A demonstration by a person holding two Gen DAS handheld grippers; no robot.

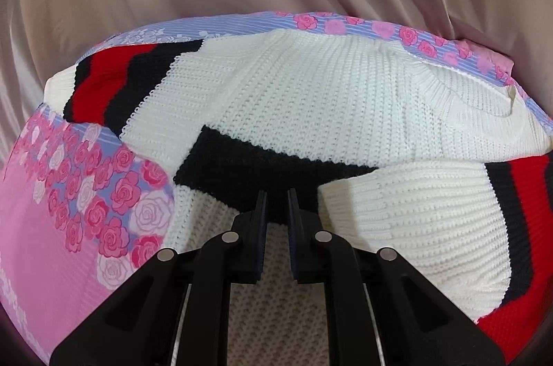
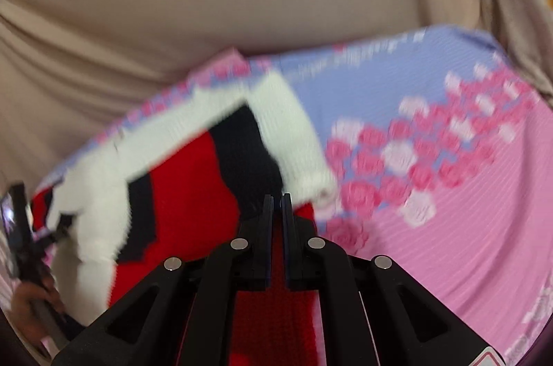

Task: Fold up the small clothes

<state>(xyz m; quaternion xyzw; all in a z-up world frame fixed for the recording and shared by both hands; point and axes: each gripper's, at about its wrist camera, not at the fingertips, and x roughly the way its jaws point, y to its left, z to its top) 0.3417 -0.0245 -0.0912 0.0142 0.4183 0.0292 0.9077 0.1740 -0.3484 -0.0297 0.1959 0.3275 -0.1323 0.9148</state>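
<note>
Sweater (image 1: 311, 96) knit is nipped in both tongs: the left gripper (image 1: 277, 193) clenches its black band at the near hem, the right gripper (image 2: 277, 197) clenches its red-and-black edge. Its body stretches away across the rose-print sheet (image 1: 52, 227) toward the far edge. Lettering on the sheet is too blurred to read.

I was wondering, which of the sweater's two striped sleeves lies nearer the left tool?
The sleeve folded across the front at lower right, just beside the left tool. The other sleeve stretches out far back left on the floral sheet.
</note>
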